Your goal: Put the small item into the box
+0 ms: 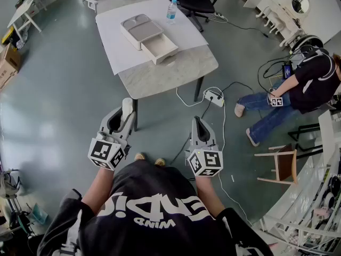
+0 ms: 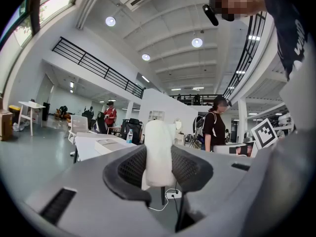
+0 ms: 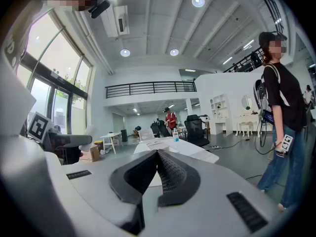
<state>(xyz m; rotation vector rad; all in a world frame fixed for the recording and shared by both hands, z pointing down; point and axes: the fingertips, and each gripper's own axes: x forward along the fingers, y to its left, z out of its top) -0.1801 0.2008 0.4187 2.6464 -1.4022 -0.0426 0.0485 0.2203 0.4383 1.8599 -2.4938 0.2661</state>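
Left gripper (image 1: 121,117) is clamped on the white item (image 2: 159,152). The item stands upright between the pads and sticks out past the tips, over the floor and well short of the table (image 1: 176,71). Right gripper (image 3: 158,168) has its jaws together with nothing in them, and sits beside the left. The box (image 1: 139,30) sits on the white sheet (image 1: 120,49) on the table with its drawer (image 1: 159,47) pulled out, and a bottle (image 1: 171,10) stands near the far edge.
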